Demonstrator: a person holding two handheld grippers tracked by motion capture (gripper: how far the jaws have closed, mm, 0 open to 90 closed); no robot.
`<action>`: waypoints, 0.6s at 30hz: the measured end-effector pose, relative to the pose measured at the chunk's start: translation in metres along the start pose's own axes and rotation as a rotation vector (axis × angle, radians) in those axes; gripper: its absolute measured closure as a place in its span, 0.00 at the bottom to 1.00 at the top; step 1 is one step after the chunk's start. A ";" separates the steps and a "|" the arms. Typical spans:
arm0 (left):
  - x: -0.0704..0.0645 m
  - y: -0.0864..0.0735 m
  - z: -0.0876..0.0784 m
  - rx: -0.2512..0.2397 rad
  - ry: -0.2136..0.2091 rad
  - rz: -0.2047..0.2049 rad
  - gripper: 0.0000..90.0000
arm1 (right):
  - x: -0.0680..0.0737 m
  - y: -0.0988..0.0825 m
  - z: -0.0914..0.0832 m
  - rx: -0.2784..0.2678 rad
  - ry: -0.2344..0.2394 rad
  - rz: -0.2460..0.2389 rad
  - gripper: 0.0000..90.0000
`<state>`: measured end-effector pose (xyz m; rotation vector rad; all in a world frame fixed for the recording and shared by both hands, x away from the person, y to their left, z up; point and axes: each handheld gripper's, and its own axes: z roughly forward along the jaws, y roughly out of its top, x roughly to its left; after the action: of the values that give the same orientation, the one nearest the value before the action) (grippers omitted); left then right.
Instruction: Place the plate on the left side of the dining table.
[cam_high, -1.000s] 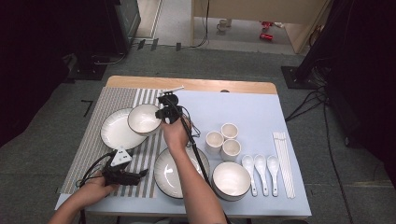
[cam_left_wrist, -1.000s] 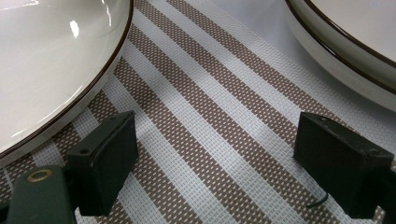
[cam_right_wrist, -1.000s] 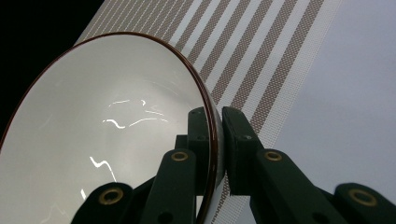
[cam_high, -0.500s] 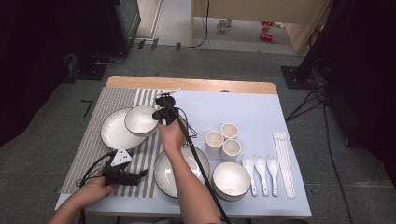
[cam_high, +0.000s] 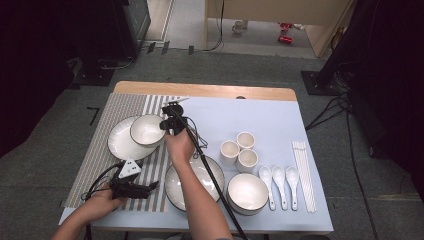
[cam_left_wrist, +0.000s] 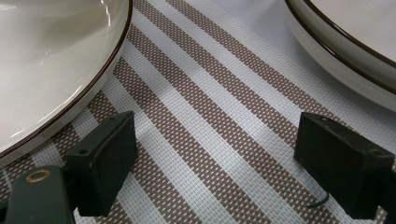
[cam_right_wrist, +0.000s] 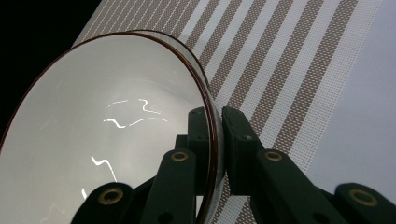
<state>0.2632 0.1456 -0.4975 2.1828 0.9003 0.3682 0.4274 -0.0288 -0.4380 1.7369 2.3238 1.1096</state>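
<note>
A white bowl with a dark rim (cam_high: 146, 130) sits over the right part of a white plate (cam_high: 117, 145) on the striped placemat (cam_high: 95, 125). My right gripper (cam_high: 167, 125) is shut on the bowl's right rim. In the right gripper view, one jaw is inside the bowl (cam_right_wrist: 107, 140) and one outside, with my right gripper (cam_right_wrist: 217, 140) pinching the wall. Whether the bowl touches the plate is unclear. My left gripper (cam_high: 150, 186) rests low at the mat's front edge. In the left gripper view my left gripper (cam_left_wrist: 215, 154) stands open over bare striped mat (cam_left_wrist: 210, 93), with nothing between its jaws.
On the blue cloth (cam_high: 270, 115) stand three cups (cam_high: 239, 149), a large bowl (cam_high: 247, 192), three spoons (cam_high: 279, 182) and chopsticks (cam_high: 302, 172). A second plate (cam_high: 177, 185) lies under the right forearm. Plate rims (cam_left_wrist: 46, 70) (cam_left_wrist: 345, 42) flank the left gripper.
The right gripper and the bowl have shifted slightly left, further over the plate. The left gripper has not moved.
</note>
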 end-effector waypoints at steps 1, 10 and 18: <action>0.000 0.000 0.000 0.001 0.000 0.001 0.14 | 0.001 0.000 0.001 0.001 -0.001 0.000 0.92; 0.000 0.000 0.000 0.000 0.000 0.000 0.14 | 0.004 -0.003 0.010 0.003 0.001 -0.005 0.92; 0.000 0.000 0.000 0.001 0.001 0.001 0.15 | 0.008 -0.005 0.014 -0.005 0.009 -0.018 0.89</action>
<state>0.2629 0.1453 -0.4975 2.1848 0.8997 0.3690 0.4264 -0.0151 -0.4483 1.7097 2.3347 1.1224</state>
